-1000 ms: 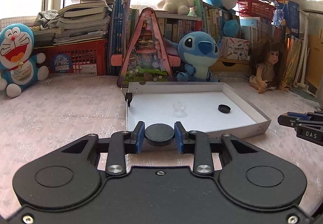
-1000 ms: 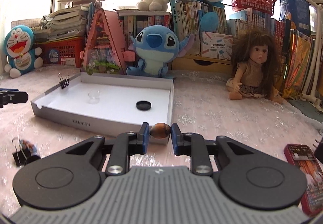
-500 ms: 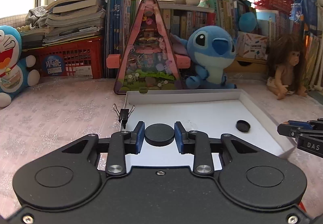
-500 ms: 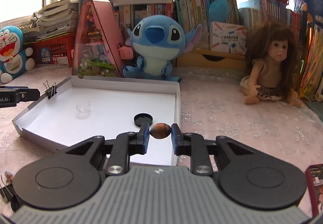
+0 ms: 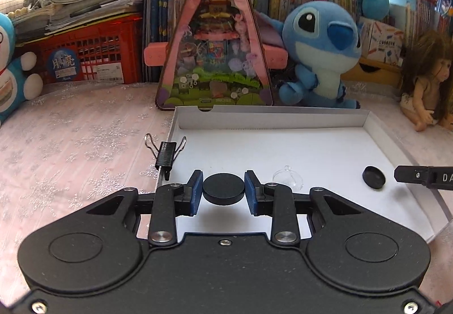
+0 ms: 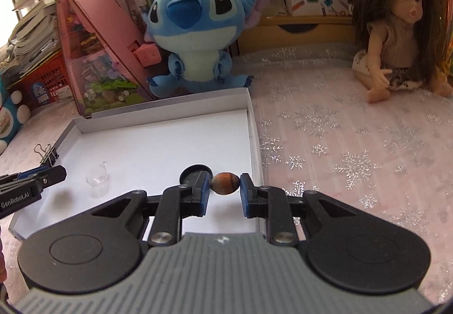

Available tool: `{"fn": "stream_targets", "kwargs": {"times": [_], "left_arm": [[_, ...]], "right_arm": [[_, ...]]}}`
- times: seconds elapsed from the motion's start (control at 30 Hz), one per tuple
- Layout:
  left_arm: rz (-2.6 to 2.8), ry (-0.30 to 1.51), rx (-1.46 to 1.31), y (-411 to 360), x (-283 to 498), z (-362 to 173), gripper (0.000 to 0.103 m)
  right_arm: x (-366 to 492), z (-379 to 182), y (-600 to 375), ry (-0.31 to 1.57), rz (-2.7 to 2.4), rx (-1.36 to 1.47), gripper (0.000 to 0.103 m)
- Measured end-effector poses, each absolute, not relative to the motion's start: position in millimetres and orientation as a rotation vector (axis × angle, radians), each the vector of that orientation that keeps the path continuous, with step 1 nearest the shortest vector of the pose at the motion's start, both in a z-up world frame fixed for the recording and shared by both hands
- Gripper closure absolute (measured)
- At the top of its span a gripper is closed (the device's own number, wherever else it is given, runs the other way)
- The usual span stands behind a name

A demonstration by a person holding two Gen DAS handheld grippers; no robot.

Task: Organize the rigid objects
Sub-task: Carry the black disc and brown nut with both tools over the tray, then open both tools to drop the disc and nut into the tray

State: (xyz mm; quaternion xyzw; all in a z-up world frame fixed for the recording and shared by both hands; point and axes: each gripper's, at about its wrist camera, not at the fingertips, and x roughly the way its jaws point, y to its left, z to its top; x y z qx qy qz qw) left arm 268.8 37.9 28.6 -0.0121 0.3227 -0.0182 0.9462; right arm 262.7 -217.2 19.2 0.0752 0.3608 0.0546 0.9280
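Both pairs of jaws clamped, each on its own load. Left gripper pinching a flat black round disc edge to edge, disc face level, held above the near left part of the shallow white cardboard tray. Right gripper squeezing a small brown oval bead by its two ends, long axis running straight across from pad to pad, hanging over the tray floor just inside the right wall.

Already lying in the tray: a small black round cap toward the right side, showing just behind the right gripper's left finger in the right wrist view, and a clear little glass bulb nearer the middle, just beyond the left gripper's right finger. Black metal binder clip clamped upright on the tray's left wall.

Deciding relation for the release: white floor directly beneath both loads, so probably only a short descent and an opening needed. Bead close to the black cap and the right wall; likely to roll once freed, being rounded. Disc likely to settle flat, with the glass bulb the nearest thing to avoid.
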Motion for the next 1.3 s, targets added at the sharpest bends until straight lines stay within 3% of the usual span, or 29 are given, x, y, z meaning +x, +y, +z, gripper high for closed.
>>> {"fn": "stream_targets", "kwargs": {"times": [1.2,1.3], "left_arm": [[-0.017,0.671,0.010,23,283,10,0.073],[-0.013,0.675,-0.001,24,284,10,0.069]], "right_arm": [[273,7,-193,0.701,0.068,0.025,0.074],[272,7,-194,0.692,0.069,0.030,0.073]]}}
